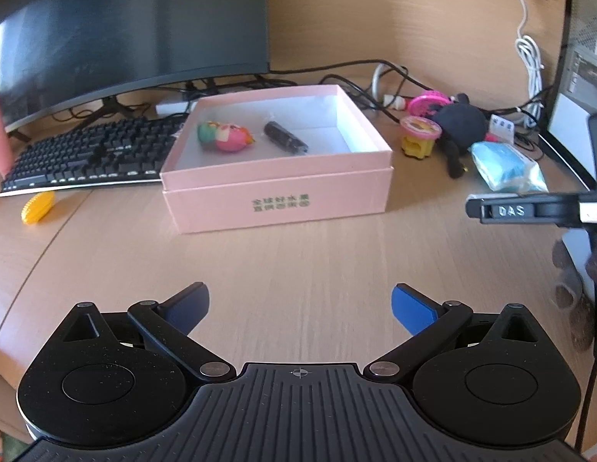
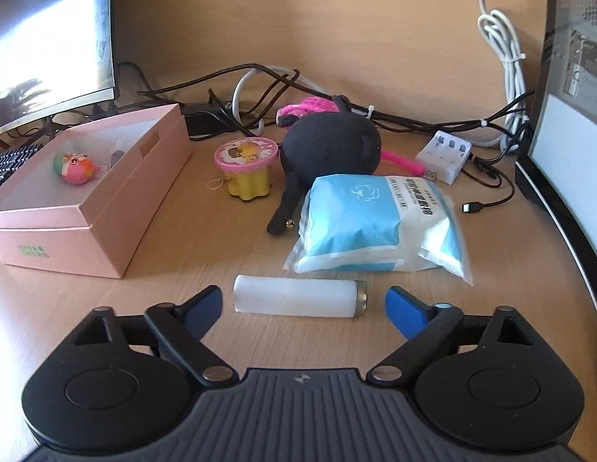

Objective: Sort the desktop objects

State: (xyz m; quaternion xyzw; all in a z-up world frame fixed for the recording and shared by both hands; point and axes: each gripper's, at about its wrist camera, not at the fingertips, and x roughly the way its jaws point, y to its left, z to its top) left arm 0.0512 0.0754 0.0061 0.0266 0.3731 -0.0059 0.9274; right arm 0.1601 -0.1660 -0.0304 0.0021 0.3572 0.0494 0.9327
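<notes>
White tube [image 2: 300, 295] lies crosswise between the open right gripper [image 2: 303, 306] fingers, untouched.

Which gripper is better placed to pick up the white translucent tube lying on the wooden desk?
Right. The right gripper is open, with the white translucent tube lying between its blue fingers; the left gripper faces only bare desk.

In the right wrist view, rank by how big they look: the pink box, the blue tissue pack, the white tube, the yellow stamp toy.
1. pink box
2. blue tissue pack
3. white tube, though nearness inflates it
4. yellow stamp toy
</notes>
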